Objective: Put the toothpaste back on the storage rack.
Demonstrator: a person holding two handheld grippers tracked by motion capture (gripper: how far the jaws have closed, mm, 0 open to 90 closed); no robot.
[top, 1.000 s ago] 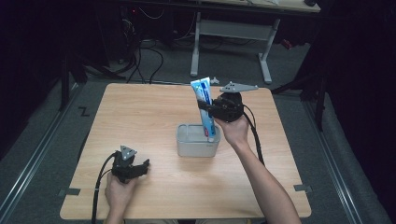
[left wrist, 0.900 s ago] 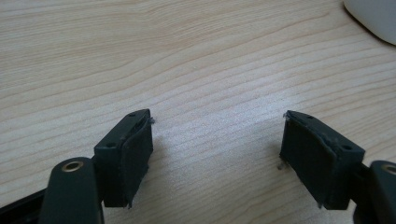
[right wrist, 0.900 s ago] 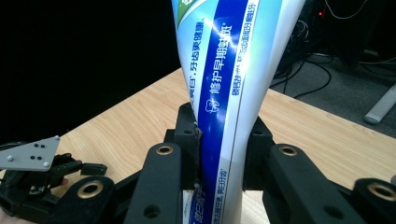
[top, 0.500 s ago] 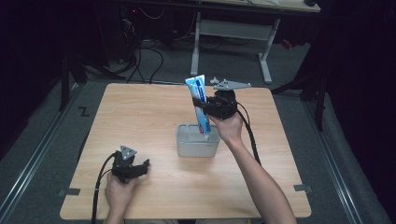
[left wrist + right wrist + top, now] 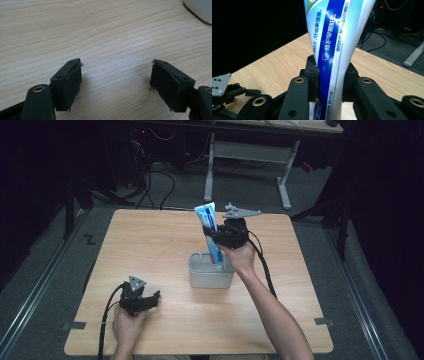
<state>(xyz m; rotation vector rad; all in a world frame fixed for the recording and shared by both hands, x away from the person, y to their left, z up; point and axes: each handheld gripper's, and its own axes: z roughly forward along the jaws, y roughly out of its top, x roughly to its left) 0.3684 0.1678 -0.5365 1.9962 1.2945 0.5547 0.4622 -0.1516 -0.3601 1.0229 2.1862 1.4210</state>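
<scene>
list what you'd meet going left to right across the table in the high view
left gripper → grey container → right gripper, shut on the toothpaste tube. The tube's lower end dips into the container, so the tube has no place of its own in the order.

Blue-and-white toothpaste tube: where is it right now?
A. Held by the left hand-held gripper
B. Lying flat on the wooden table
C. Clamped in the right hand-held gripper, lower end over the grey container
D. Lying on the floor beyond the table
C: the blue-and-white toothpaste tube stands nearly upright between the jaws of the right hand-held gripper, its lower end at the grey rectangular container; the left hand-held gripper is open and holds nothing.
</scene>
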